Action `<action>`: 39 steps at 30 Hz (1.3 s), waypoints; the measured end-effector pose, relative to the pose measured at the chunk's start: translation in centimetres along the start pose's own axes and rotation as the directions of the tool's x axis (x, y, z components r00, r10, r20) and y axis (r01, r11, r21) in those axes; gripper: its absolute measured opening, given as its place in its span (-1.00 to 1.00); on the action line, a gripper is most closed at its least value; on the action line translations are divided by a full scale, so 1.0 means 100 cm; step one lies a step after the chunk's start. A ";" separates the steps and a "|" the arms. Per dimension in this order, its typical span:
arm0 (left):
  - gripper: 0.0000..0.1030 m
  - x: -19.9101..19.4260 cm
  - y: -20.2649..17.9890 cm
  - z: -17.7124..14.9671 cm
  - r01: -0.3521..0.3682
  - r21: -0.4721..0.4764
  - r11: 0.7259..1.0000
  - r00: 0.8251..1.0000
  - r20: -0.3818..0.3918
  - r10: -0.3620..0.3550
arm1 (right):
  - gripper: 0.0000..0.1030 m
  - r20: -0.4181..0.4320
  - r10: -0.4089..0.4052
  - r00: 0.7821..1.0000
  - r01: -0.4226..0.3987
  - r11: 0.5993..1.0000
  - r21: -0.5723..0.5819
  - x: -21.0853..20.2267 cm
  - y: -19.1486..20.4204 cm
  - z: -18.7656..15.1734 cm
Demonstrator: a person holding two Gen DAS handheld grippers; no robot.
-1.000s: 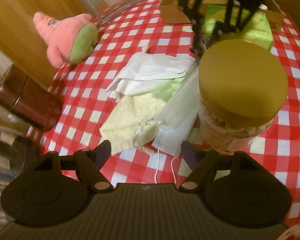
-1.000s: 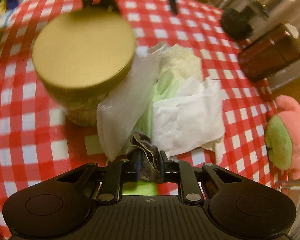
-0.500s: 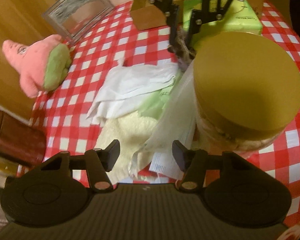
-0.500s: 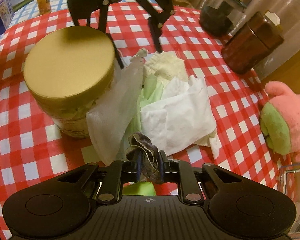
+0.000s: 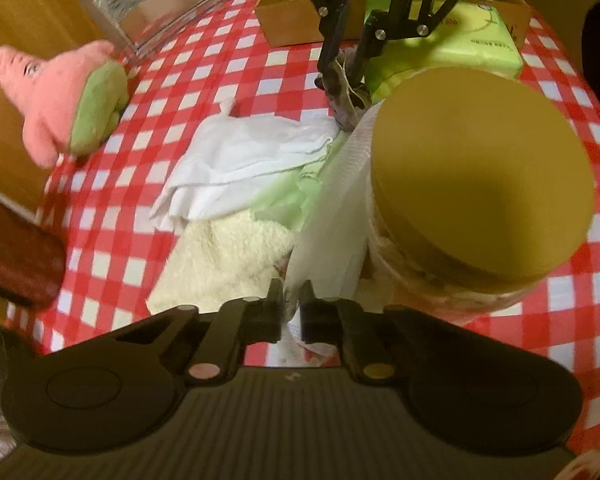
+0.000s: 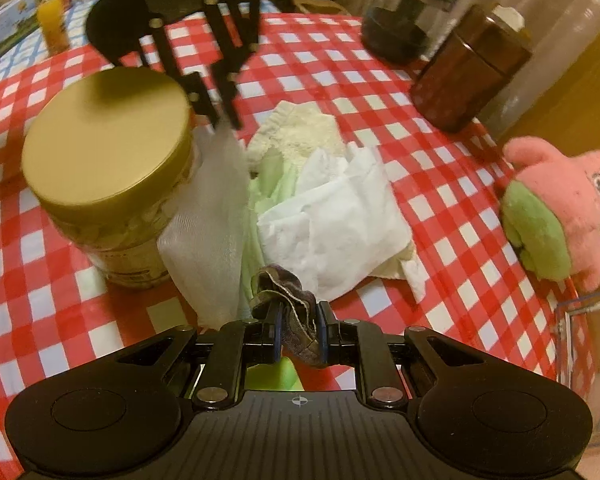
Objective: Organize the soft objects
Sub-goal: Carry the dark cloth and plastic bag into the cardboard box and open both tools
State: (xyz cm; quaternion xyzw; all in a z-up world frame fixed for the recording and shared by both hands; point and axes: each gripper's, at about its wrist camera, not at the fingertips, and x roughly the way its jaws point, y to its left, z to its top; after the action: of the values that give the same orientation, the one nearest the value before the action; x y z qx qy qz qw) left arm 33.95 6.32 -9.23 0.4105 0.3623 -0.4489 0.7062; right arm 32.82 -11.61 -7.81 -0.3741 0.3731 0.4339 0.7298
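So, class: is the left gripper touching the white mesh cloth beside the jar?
Touching. The left wrist view shows the left gripper closed on the white mesh cloth, its edge pinched between the fingers; the right wrist view agrees.

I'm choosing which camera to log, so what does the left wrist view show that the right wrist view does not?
Only the left wrist view shows the cardboard box and green tissue pack. Only the right wrist view shows the dark glass jar and orange bottle. Both show the gold-lidded jar, pink plush, white cloth, the left gripper pinching the gauzy mask, and the right gripper holding a dark rag.
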 end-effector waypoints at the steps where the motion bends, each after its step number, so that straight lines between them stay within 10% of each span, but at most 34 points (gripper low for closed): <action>1: -0.91 -0.002 0.000 0.001 0.002 -0.018 1.000 1.000 -0.007 -0.002 | -0.66 0.003 -0.006 1.000 0.006 1.000 0.013 -0.002 -0.001 0.000; 17: -0.94 -0.081 0.016 0.004 -0.100 -0.323 0.941 0.994 0.000 0.106 | -0.66 0.109 -0.082 0.991 0.044 0.947 0.318 -0.064 -0.008 -0.006; 33: -0.95 -0.143 0.015 0.031 -0.167 -0.706 0.688 0.969 0.011 0.247 | -0.67 0.204 -0.156 0.966 0.020 0.836 0.548 -0.131 0.006 -0.024; 39: -0.95 -0.156 0.004 0.058 -0.126 -0.764 0.633 0.963 0.059 0.263 | -0.67 0.225 -0.199 0.954 0.014 0.778 0.628 -0.156 0.009 -0.040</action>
State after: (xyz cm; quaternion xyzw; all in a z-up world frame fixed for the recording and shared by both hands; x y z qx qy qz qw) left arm 29.92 6.41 6.91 0.0788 0.4096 -0.2112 0.8840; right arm 25.69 -20.30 3.78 -0.0692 0.3661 0.2931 0.8805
